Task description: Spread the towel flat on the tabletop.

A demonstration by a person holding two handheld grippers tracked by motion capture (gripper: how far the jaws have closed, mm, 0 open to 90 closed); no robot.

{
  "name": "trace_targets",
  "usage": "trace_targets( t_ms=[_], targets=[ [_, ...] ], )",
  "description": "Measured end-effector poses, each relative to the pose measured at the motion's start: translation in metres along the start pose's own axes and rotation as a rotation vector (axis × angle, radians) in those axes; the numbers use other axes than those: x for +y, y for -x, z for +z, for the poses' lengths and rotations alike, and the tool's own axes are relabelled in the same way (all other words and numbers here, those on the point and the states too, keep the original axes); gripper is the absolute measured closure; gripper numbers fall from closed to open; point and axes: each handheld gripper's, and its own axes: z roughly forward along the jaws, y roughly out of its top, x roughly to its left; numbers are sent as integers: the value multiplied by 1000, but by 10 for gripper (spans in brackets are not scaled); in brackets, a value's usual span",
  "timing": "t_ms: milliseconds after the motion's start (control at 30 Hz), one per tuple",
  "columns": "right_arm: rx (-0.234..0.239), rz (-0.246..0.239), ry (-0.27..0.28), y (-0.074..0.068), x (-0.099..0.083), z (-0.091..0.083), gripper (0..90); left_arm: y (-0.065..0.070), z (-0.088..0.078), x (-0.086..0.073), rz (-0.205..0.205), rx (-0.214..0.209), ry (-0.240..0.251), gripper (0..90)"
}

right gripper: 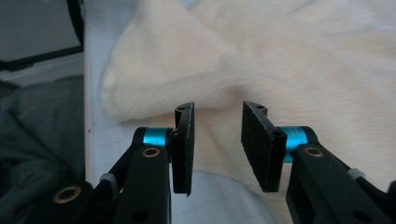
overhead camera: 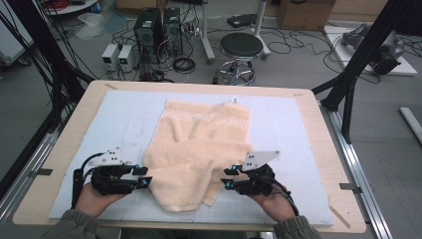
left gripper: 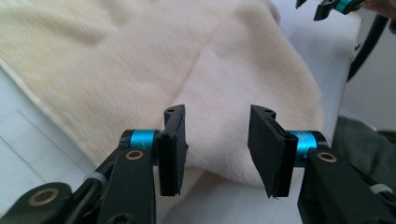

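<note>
A cream towel (overhead camera: 199, 149) lies partly folded and rumpled on a pale mat (overhead camera: 124, 114), its patterned band at the far end. My left gripper (overhead camera: 144, 177) sits low at the towel's near left edge. In the left gripper view my left gripper (left gripper: 217, 140) stands open, with the towel (left gripper: 187, 60) just beyond its pads and nothing pinched. My right gripper (overhead camera: 228, 178) is at the towel's near right edge. In the right gripper view my right gripper (right gripper: 217, 135) is also open, with the towel (right gripper: 280, 56) ahead of and under its jaws. The right gripper's tips (left gripper: 331, 7) show far off in the left gripper view.
The mat covers a wooden table (overhead camera: 69, 129). Beyond the far edge stand a black stool (overhead camera: 241, 47), computer towers (overhead camera: 149, 30) and floor cables. A black frame post (overhead camera: 363, 55) rises at the right. A person's sleeves enter at the near edge.
</note>
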Motion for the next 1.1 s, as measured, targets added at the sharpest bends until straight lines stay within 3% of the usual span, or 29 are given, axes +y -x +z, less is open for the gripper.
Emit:
trace_targets(
  t_ms=[33, 133, 233, 300, 433, 533, 633, 733, 833, 900, 933, 967, 1100],
  targets=[
    [33, -14, -43, -7, -6, 17, 637, 1, 7, -7, -1, -14, -39, 579],
    [63, -8, -81, -10, -10, 33, 639, 4, 20, -12, 2, -32, -88, 594],
    [59, -37, -147, -12, -12, 47, 644, 7, 35, -13, 23, -22, -129, 605],
    [53, -37, -159, -11, -13, 54, 668, 8, 42, -11, 31, -8, -136, 639],
    [64, -36, -159, -10, -12, 55, 849, 7, 47, -7, 30, 13, -134, 792],
    [67, -54, -166, -10, -11, 53, 876, 11, 46, -5, 53, 32, -122, 849],
    [77, -44, -165, -9, -14, 40, 879, 15, 36, 1, 55, 36, -76, 858],
    [57, -36, -150, -9, -20, 17, 879, 18, 28, 8, 46, 32, -35, 859],
    [41, -12, -124, -14, -27, -12, 879, 25, 16, 24, 39, 15, 39, 860],
    [34, -12, -101, -20, -31, -30, 879, 28, 13, 31, 48, 10, 53, 860],
    [34, -12, -101, -20, -31, -30, 879, 28, 13, 31, 48, 10, 53, 860],
    [20, -10, -83, -25, -35, -47, 879, 30, 15, 36, 37, -1, 66, 860],
    [2, -6, -75, -25, -36, -58, 851, 26, 31, 40, 44, 0, 32, 856]
  ],
)
